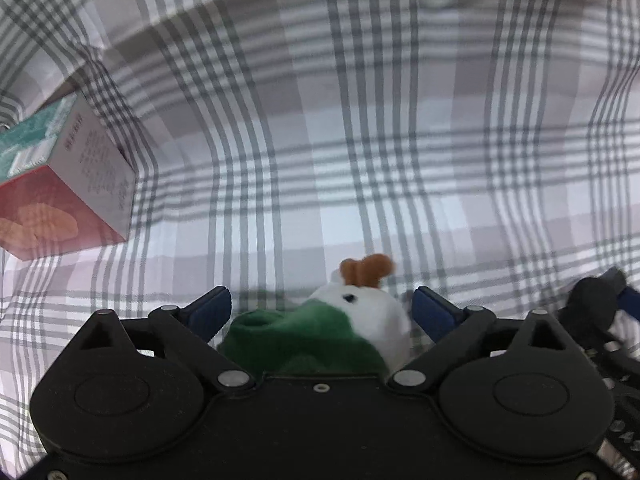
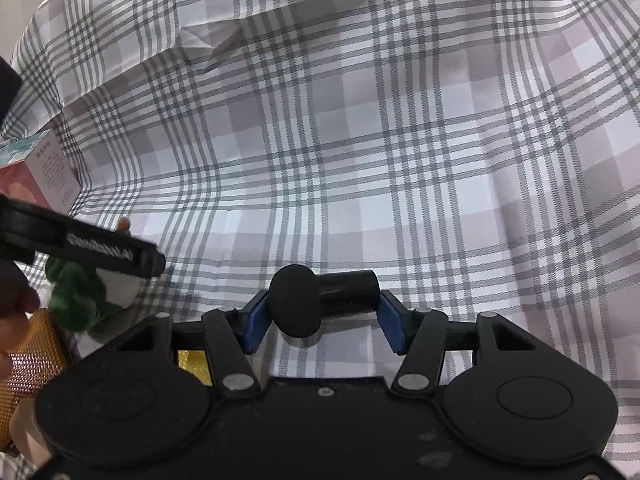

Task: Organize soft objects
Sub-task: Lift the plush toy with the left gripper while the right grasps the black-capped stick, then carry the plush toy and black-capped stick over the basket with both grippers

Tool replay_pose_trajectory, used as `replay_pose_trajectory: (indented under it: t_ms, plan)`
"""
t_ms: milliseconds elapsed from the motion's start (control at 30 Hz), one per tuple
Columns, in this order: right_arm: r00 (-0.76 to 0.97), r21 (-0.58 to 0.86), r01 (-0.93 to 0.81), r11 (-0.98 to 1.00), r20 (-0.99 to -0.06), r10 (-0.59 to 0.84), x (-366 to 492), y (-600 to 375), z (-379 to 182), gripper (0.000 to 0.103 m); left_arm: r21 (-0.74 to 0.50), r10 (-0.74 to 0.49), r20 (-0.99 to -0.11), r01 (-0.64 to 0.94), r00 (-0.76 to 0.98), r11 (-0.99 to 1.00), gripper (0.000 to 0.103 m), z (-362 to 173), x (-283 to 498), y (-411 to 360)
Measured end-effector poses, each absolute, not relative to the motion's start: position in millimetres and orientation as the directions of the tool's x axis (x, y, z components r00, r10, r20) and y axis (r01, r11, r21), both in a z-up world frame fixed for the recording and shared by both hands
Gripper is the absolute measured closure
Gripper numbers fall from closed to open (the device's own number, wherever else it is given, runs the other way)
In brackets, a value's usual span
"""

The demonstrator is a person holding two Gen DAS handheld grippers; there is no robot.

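The plush toy [image 1: 320, 332] is flanked, untouched, by the wide-spread left tongs [image 1: 322, 312]. A black cylinder [image 2: 320, 300] is clamped in the right tongs [image 2: 322, 320]. Placement is judged next.

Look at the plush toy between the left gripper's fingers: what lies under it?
Around the plush toy only the checked cloth shows, so it seems to lie on that. The left gripper body covers its lower part, so anything beneath there is hidden.

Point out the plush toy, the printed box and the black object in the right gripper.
plush toy [image 1: 360, 312]: left wrist view, white head.
printed box [image 1: 100, 168]: left wrist view, text side.
black object [image 2: 296, 300]: right wrist view, round end.
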State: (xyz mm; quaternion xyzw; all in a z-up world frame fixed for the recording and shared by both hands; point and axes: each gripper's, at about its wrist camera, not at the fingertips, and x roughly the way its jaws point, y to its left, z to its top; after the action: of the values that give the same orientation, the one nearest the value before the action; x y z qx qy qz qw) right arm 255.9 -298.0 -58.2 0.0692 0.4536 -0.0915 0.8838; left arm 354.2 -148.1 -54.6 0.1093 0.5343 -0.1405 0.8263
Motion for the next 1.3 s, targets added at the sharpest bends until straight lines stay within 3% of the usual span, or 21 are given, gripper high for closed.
replay_pose_trajectory:
  t_ms: [700,767,900,1300]
  plan:
    - [0.572,0.048,0.243,0.969,-0.813,-0.104,241,-304,-57,0.048,0.019,-0.112,-0.929,0.346,0.354,0.938,0.009,-47,330,-137]
    - [0.573,0.046,0.245,0.969,-0.813,-0.106,240,-305,-56,0.048,0.028,-0.098,-0.94,0.36,0.327,0.933,0.01,-54,329,-140]
    - [0.576,0.055,0.251,0.966,-0.811,-0.104,236,-307,-53,0.048,-0.007,-0.126,-0.938,0.344,0.324,0.939,0.03,-54,327,-136]
    - [0.594,0.023,0.311,0.95,-0.785,-0.176,199,-317,-32,0.048,-0.006,-0.204,-0.891,0.439,0.405,0.899,0.034,-13,303,-178]
